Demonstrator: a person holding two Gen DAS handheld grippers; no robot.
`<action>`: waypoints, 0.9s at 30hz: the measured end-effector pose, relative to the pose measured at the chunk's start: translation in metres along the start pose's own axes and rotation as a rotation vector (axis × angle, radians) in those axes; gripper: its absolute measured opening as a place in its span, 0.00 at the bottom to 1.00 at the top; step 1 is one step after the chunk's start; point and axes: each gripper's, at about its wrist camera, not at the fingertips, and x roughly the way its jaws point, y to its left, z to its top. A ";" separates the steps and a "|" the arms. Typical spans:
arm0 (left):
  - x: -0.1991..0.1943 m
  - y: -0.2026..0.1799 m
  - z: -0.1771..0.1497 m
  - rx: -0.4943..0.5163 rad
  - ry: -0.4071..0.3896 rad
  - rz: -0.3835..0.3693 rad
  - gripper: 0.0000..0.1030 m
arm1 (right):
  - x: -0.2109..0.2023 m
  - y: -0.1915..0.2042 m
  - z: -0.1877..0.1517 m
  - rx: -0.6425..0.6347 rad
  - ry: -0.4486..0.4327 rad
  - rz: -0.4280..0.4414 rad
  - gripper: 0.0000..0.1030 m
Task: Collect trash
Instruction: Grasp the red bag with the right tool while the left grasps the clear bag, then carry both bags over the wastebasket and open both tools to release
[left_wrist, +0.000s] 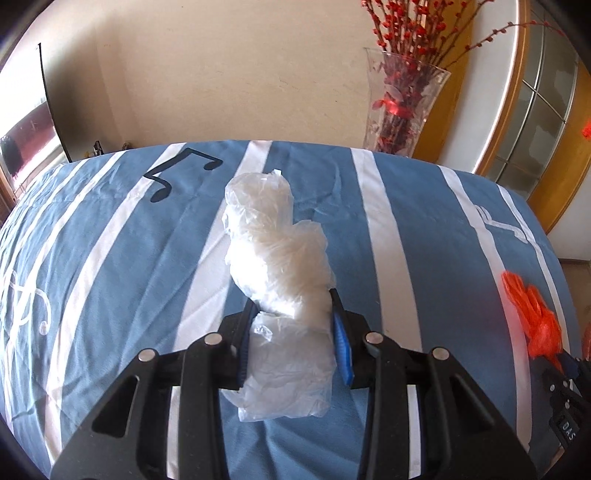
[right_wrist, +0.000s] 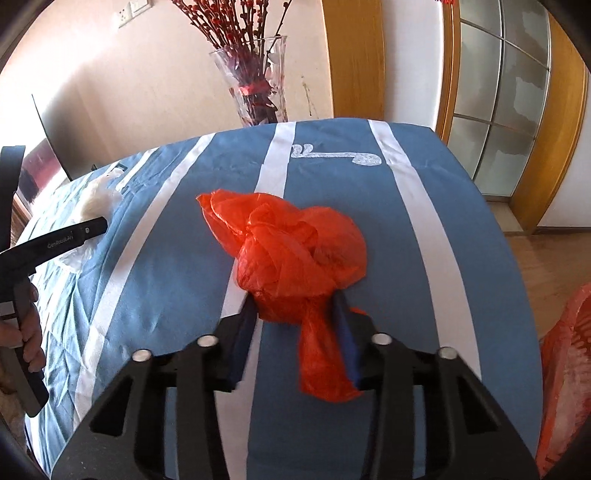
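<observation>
A crumpled white plastic bag (left_wrist: 273, 236) lies lengthwise on the blue striped cloth (left_wrist: 110, 258). My left gripper (left_wrist: 293, 299) is shut on its near part, both pads pressing into the plastic. In the right wrist view a red plastic bag (right_wrist: 295, 243) bunches up in front of my right gripper (right_wrist: 295, 299), which is shut on its knotted neck; a loose tail hangs between the fingers. The red bag (left_wrist: 532, 314) also shows at the right edge of the left wrist view. The white bag (right_wrist: 96, 201) and a hand (right_wrist: 31, 332) on the left tool appear at far left.
A tall glass vase of red berry branches (left_wrist: 402, 103) stands behind the far edge of the cloth (right_wrist: 461, 236). A dark screen (left_wrist: 29, 125) leans at the back left. A wood-framed glass door (right_wrist: 498, 110) is at right. Another reddish bag (right_wrist: 565, 369) sits by the right edge.
</observation>
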 end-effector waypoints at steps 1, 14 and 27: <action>-0.001 -0.001 -0.001 0.002 0.001 -0.003 0.35 | 0.000 0.000 0.000 0.002 0.000 0.001 0.30; -0.041 -0.037 -0.016 0.065 -0.034 -0.055 0.35 | -0.059 -0.022 -0.021 0.072 -0.062 0.027 0.25; -0.113 -0.098 -0.051 0.166 -0.106 -0.145 0.36 | -0.155 -0.063 -0.070 0.164 -0.172 -0.010 0.25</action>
